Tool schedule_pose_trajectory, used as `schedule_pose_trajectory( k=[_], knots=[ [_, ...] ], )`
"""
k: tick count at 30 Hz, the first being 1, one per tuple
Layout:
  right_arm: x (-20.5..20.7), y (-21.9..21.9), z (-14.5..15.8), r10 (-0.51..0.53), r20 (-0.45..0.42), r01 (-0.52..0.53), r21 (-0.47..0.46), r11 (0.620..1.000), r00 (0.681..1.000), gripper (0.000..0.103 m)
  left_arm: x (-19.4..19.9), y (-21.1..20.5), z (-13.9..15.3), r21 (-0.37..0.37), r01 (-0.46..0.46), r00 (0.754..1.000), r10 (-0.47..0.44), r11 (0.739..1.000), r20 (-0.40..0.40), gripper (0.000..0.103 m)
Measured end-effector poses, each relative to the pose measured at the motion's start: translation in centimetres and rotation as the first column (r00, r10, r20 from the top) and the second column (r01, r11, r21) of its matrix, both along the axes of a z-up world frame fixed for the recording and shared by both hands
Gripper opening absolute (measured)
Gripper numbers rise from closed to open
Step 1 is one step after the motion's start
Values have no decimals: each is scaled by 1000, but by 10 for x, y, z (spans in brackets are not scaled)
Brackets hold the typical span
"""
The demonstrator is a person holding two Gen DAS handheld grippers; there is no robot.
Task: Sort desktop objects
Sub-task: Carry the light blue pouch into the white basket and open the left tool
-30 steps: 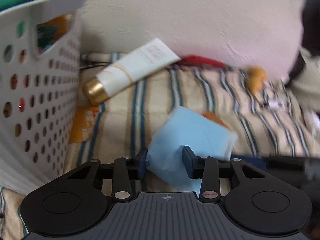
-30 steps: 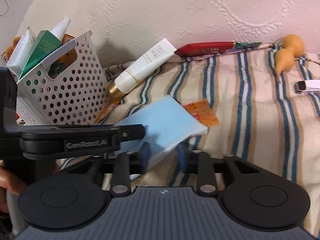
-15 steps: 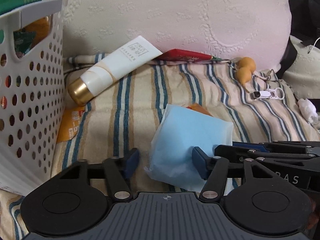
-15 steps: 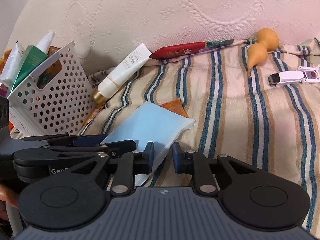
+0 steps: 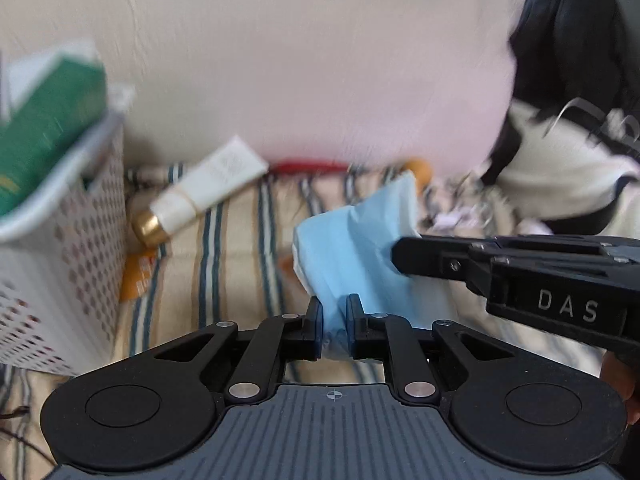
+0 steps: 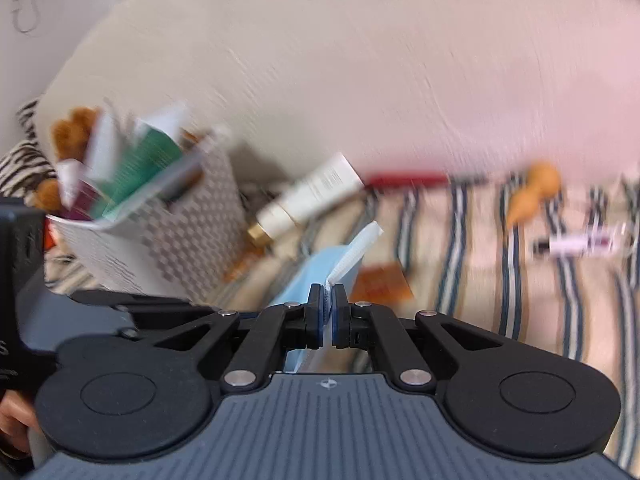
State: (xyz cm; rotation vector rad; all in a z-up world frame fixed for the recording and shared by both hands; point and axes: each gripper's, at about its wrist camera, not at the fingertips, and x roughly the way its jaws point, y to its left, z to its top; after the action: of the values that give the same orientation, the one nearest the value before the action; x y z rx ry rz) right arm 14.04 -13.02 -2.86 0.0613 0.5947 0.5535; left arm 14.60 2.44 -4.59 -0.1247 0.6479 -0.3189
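A light blue tissue packet (image 5: 352, 236) is held off the striped cloth by both grippers. My left gripper (image 5: 334, 320) is shut on its near edge. My right gripper (image 6: 327, 312) is shut on its white sealed edge (image 6: 352, 254); its black body also reaches in from the right in the left wrist view (image 5: 500, 264). A white perforated basket (image 5: 60, 240) with a green box (image 5: 44, 128) stands at the left, and shows in the right wrist view (image 6: 160, 248). Both views are motion-blurred.
On the striped cloth lie a white tube with a gold cap (image 6: 304, 200), a red tube (image 6: 404, 180), an orange gourd (image 6: 532, 192), an orange sachet (image 6: 380, 284) and a white clip (image 6: 576, 244). A cream cushion (image 5: 320, 60) rises behind.
Both grippers have closed on the blue packet and lifted it off the cloth; the left jaws were open around it half a second ago. Both cameras are moving.
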Motion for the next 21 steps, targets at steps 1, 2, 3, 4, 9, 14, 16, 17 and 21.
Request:
schedule_pose_trajectory(
  k=[1, 2, 3, 4, 9, 14, 16, 17, 21],
  knots=[
    [-6, 2, 11, 9, 23, -9, 0, 1000, 1000, 4, -6, 2, 9, -3, -4, 1000, 4, 1000, 23, 7],
    [-11, 6, 23, 21, 48, -21, -1, 1000, 999, 4, -11, 5, 19, -7, -11, 999, 11, 1000, 47, 7],
    [-16, 10, 33, 29, 68, -29, -3, 1000, 997, 4, -16, 9, 28, -12, -20, 997, 20, 1000, 68, 7],
    [-20, 16, 44, 42, 92, -42, -6, 999, 995, 4, -21, 15, 39, -18, -31, 996, 33, 999, 88, 7],
    [-28, 55, 93, 94, 190, -93, -12, 996, 977, 4, -37, 55, 85, -30, -108, 977, 111, 994, 181, 7],
    [-13, 102, 124, 132, 248, -139, 9, 990, 960, 4, -41, 105, 116, -44, -213, 947, 217, 976, 238, 7],
    [-5, 122, 129, 145, 262, -152, 6, 988, 954, 4, -36, 122, 122, -55, -248, 937, 254, 967, 239, 7],
    [0, 131, 129, 147, 266, -152, 2, 988, 953, 4, -33, 129, 124, -60, -262, 934, 269, 963, 234, 7],
    [22, 165, 122, 168, 262, -165, -35, 986, 950, 4, -15, 147, 119, -48, -312, 922, 314, 949, 225, 7]
  ],
)
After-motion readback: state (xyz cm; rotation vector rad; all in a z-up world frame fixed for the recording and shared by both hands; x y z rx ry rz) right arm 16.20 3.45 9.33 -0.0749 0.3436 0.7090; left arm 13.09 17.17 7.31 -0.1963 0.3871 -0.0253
